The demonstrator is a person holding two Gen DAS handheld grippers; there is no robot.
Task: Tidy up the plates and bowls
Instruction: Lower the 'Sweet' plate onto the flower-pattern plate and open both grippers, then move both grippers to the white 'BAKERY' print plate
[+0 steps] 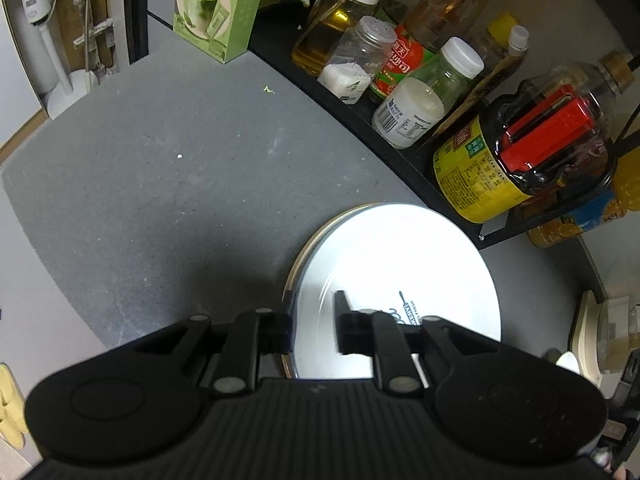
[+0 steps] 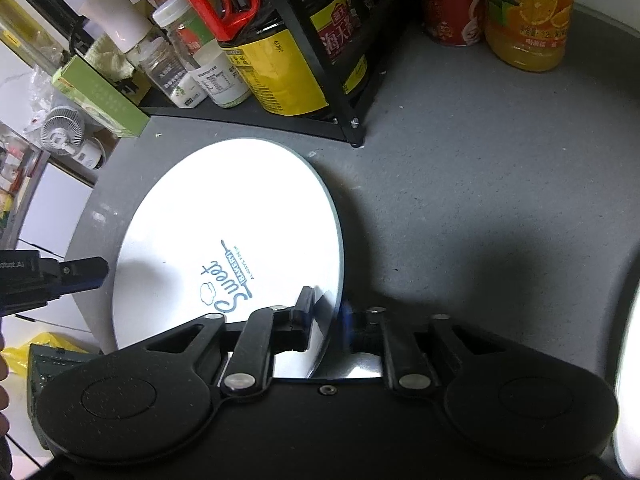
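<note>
A white plate (image 1: 392,264) printed with "Sweet" (image 2: 224,208) lies flat on the grey counter (image 1: 160,184), stacked on another plate whose tan rim (image 1: 294,268) peeks out on the left. My left gripper (image 1: 312,326) straddles the plate's near-left rim, with a clear gap between its fingers and the pads off the plate. My right gripper (image 2: 326,320) straddles the opposite rim, its jaws also slightly apart and not pressing. One of the left gripper's fingers (image 2: 86,270) shows at the left edge of the right wrist view.
A black wire rack (image 2: 344,112) with a big soy sauce jug (image 1: 520,160), oil, spice jars and bottles stands just behind the plates. A green box (image 1: 220,8) sits at its left end. An orange juice bottle (image 2: 528,16) and a red can (image 2: 452,4) stand to the right.
</note>
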